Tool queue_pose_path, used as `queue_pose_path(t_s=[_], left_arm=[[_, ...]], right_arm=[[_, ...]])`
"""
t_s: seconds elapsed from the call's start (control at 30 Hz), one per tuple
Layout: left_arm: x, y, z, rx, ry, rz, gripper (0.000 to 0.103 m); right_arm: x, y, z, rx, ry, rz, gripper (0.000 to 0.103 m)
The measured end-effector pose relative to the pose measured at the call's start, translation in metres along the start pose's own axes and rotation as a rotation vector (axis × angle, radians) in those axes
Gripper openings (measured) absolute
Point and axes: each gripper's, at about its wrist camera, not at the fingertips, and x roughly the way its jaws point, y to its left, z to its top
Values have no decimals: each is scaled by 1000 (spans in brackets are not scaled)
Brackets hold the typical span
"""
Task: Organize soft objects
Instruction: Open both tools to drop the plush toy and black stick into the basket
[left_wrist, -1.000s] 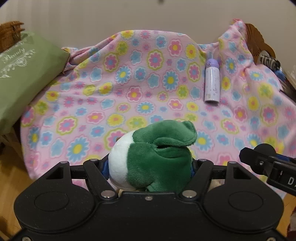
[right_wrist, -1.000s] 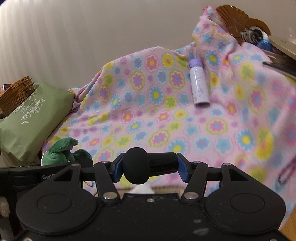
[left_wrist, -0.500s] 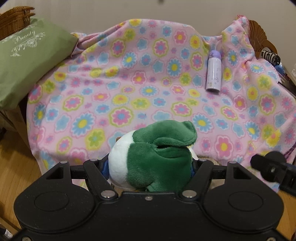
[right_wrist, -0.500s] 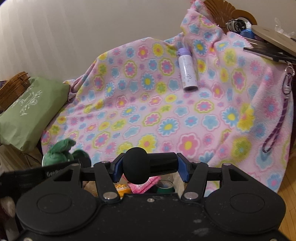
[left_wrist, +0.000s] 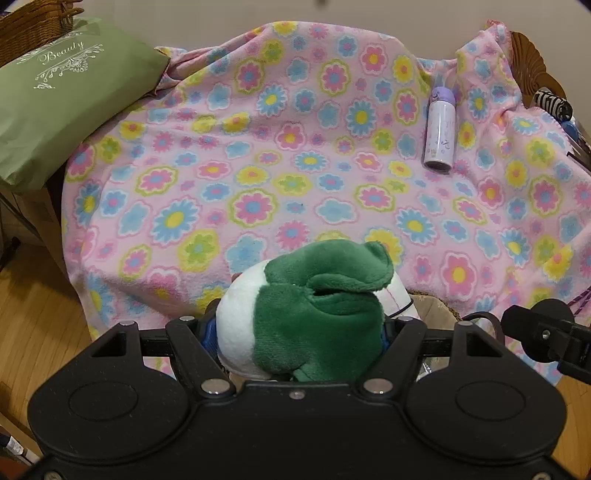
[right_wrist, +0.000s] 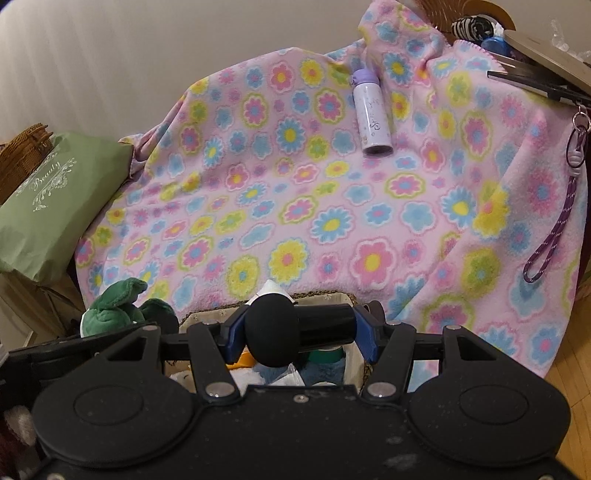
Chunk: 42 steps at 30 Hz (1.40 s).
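- Pink fleece with a print of blue, yellow and pink flowers, the blanket (left_wrist: 295, 177) drapes over a raised surface and fills most of both views, its front edge hanging down toward the wood floor (left_wrist: 33, 317).
- A green pillow (left_wrist: 62, 99) with white lettering lies at the blanket's left edge, with a brown wicker basket (right_wrist: 22, 155) behind it.
- The left gripper (left_wrist: 299, 328) is clamped on a green and white plush toy (left_wrist: 306, 306); the toy fills the whole gap between the fingers, bulges above them and leans forward over the blanket's front edge. From the right wrist view the same toy (right_wrist: 114, 302) shows low at the left.
- The right gripper (right_wrist: 299, 330) has its blue-padded fingers pressed onto a black object with a rounded foam end (right_wrist: 273, 334), which lies crosswise between them with the round end at the left.
- Below the right gripper sits a woven bin (right_wrist: 332, 297) at the foot of the blanket, holding several soft things in white, blue, yellow and green; I cannot tell them apart.
- A white bottle with a purple cap (left_wrist: 439, 129) lies on its side on the blanket's far right part, well apart from both grippers.
- A purple cord (right_wrist: 554, 229) hangs from a key ring at the right edge.
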Motion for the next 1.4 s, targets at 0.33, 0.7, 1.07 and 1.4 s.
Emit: queue_pose_path(t_s=[0.33, 0.7, 1.07, 1.4], left_arm=[[2, -1, 0, 1, 11, -5, 69], [0, 0, 1, -7, 3, -5, 76], [-1, -2, 0, 0, 5, 0, 79], [-3, -5, -1, 15, 11, 12, 79]], right_arm=[[5, 0, 1, -9, 28, 8, 58], [5, 0, 0, -16, 24, 17, 59], [3, -2, 1, -11, 23, 3, 60], [4, -2, 0, -15, 38, -4, 62]])
